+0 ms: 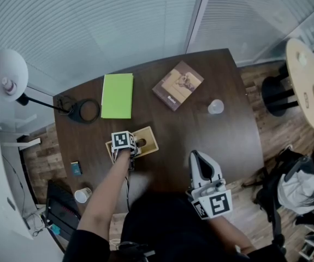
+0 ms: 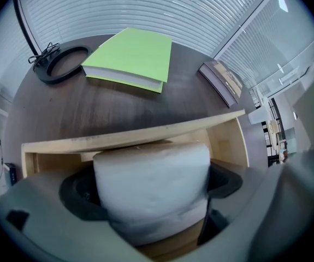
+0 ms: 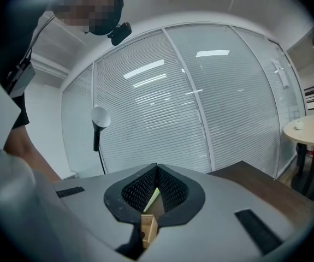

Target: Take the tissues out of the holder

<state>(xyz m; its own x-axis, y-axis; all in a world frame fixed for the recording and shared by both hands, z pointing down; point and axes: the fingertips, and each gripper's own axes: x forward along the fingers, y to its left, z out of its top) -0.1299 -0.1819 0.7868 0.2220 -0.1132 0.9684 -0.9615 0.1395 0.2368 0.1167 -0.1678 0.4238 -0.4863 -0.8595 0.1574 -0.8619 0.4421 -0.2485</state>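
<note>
On the dark counter (image 1: 200, 135), toward its near left side, my left tool (image 1: 130, 144) is clamped on the white tissues (image 2: 152, 184), 1 pad on each side, with the stack sitting inside the wooden holder (image 2: 135, 134). Over the counter's near edge, my right tool (image 3: 157, 179) has its 2 pads pressed together on nothing.

The table (image 1: 200, 130) was looked down on steeply from well above. The left gripper view was set close behind the jaws, tissues (image 2: 151, 190) filling the space between them; the green book (image 2: 132, 56) beyond was shared with the head view. The right gripper view was tilted up toward blinds (image 3: 200, 119) past its jaws.
</note>
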